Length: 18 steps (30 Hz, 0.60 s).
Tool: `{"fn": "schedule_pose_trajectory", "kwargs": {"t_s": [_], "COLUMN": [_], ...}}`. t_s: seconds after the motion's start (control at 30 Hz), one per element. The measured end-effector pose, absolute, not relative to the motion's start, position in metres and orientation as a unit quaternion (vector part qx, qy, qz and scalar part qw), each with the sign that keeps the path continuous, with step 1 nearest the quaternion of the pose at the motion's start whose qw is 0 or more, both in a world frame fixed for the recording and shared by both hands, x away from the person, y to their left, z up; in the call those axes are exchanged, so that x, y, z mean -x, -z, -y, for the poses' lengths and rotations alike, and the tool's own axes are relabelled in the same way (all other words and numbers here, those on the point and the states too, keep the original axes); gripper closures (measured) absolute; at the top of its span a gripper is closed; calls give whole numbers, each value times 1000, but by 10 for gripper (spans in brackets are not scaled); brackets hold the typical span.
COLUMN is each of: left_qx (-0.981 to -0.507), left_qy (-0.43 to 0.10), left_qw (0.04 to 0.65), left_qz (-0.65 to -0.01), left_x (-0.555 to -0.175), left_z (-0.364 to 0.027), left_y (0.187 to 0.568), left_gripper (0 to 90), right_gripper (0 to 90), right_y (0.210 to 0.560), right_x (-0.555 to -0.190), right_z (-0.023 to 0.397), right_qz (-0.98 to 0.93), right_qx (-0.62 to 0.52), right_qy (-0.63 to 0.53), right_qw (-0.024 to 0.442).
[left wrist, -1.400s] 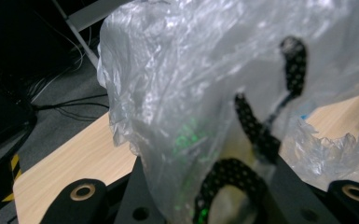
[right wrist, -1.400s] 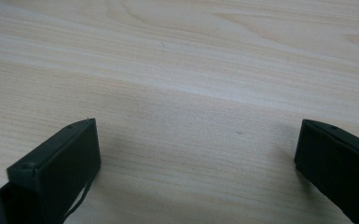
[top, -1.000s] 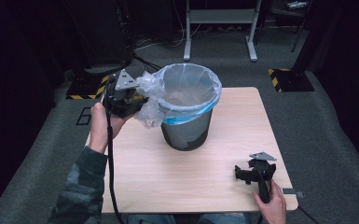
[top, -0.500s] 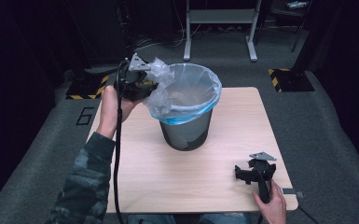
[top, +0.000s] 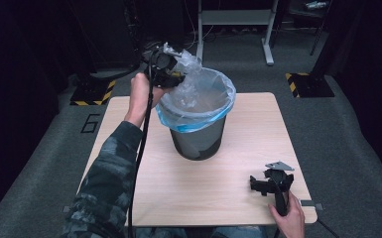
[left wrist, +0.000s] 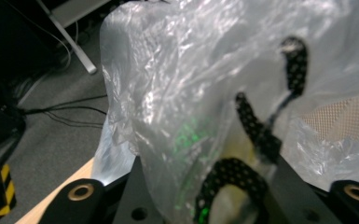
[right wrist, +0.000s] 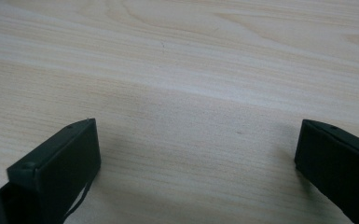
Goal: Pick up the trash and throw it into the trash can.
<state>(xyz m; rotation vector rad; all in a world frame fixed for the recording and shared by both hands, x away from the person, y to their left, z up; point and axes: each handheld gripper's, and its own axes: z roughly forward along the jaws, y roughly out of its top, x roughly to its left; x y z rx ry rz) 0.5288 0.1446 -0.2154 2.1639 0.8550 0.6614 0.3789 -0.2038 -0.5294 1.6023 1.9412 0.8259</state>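
Note:
A dark mesh bin stands mid-table, lined with a clear, blue-edged plastic bag. My left gripper is raised at the bin's far left rim, shut on a bunched fold of the bag's edge. Its jaws have just been opening a little, and the film is still between them. In the left gripper view the crinkled bag drapes over both jaws and hides their tips; the mesh bin shows through at the right. My right gripper rests open on the table's front right corner, with only bare wood between its jaws.
The wooden table ends just behind the bin. On the floor beyond it stand a metal frame and yellow-black striped blocks at either side. The left gripper's cable runs down along the forearm.
My left gripper has carried the bag's edge from the bin's left side around to its far left rim, a little higher. The right gripper has stayed put.

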Motion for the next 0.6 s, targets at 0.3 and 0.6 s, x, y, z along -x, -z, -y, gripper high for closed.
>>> {"fn": "schedule_pose_trajectory", "kwargs": {"t_s": [0.3, 0.6], "left_qx": [-822, -824], "left_qy": [-250, -258], "left_qw": [376, 360], "left_qz": [-346, -355], "left_x": [-522, -526], "left_z": [-154, -153], "left_y": [214, 206], "left_gripper": [137, 0], "right_gripper": [0, 0], "right_y": [529, 530], "right_x": [-379, -379], "right_z": [204, 204], "right_qz": [-710, -710], "right_qx": [-587, -586], "right_qy": [-303, -304], "right_qw": [244, 245]}}
